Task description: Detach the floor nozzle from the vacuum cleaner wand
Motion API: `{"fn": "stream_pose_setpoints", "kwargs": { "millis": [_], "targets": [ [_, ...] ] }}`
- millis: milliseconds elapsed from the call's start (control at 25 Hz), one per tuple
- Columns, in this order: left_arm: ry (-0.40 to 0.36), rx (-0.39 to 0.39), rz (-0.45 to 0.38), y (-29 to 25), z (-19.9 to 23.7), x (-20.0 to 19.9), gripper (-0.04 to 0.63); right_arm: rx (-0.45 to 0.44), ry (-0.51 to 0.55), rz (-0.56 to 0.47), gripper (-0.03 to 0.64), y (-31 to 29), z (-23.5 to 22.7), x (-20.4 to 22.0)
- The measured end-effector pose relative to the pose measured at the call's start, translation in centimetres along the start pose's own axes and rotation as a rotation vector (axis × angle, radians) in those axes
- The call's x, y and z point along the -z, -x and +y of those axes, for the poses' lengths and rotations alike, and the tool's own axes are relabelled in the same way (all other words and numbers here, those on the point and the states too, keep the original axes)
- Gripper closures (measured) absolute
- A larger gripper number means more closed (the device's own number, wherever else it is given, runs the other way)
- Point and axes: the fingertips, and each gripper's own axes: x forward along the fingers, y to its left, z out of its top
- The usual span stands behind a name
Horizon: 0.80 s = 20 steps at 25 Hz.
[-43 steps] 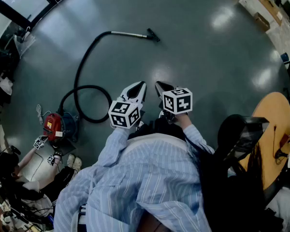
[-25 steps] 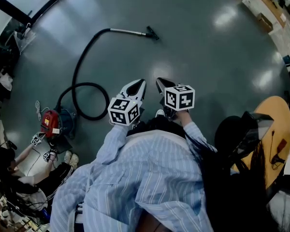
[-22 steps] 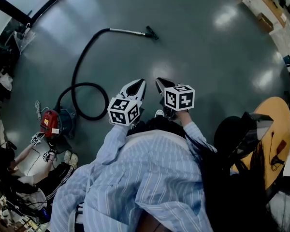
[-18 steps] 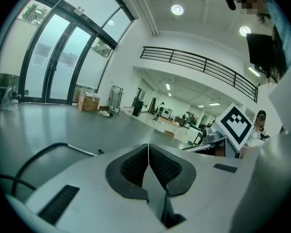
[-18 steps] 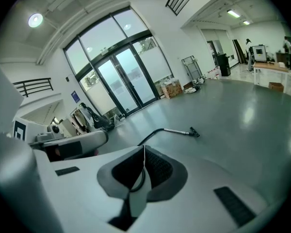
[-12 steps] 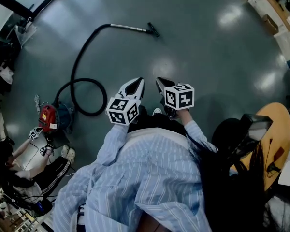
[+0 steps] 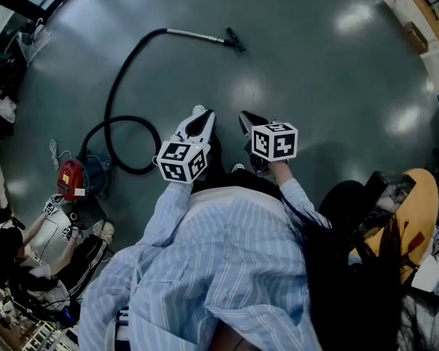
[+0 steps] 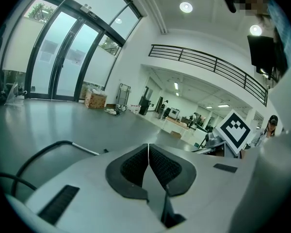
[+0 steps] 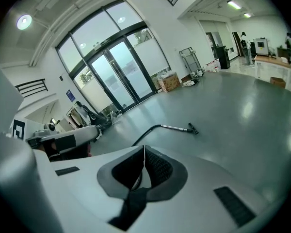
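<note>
Head view: from above, facing steeply down past a striped shirt (image 7: 219,269) to the floor (image 7: 314,72) | Left gripper view: low, along its jaws toward glass doors (image 8: 58,57) | Right gripper view: low, angled down, also toward glass doors | All share: distant hose (image 7: 117,86) and wand (image 7: 197,35).

You carry two grippers, the left gripper (image 7: 200,114) and the right gripper (image 7: 246,117). Each bears one marker cube, so two in all: the left cube (image 7: 181,161) and the right cube (image 7: 275,141).

Ahead of both grippers lies one floor nozzle (image 7: 237,40), fitted on one wand (image 7: 197,36), which joins one black hose (image 7: 113,93). Off to the left of your left gripper, that hose runs to one red and blue vacuum cleaner (image 7: 77,178). Further left and behind it sits one other person (image 7: 14,251). To the right of your right gripper stands one round wooden table (image 7: 422,190).
</note>
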Motion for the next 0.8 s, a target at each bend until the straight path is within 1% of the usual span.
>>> {"fn": "stream_pose_setpoints", "kwargs": {
  "millis": [200, 360, 480, 680, 800],
  "targets": [
    [-0.011, 0.036, 0.037, -4.6, 5.7, -3.9, 0.584, 0.054, -0.061, 0.000, 0.606, -5.0, -1.7, -4.9],
    [-0.026, 0.072, 0.065, -7.9, 11.1, -8.1, 0.584, 0.086, -0.104, -0.017, 0.606, -9.7, -1.8, -10.1],
    [-0.024, 0.099, 0.088, -10.8, 14.8, -10.7, 0.584, 0.120, -0.137, -0.019, 0.606, -13.0, -2.7, -13.4],
    [-0.030, 0.168, 0.149, -15.5, 19.2, -13.1, 0.584, 0.176, -0.206, -0.024, 0.606, -17.1, -4.3, -17.4],
    [-0.017, 0.192, 0.167, -17.3, 20.8, -13.7, 0.584, 0.203, -0.223, -0.023, 0.606, -18.3, -4.7, -18.7]
  ]
}}
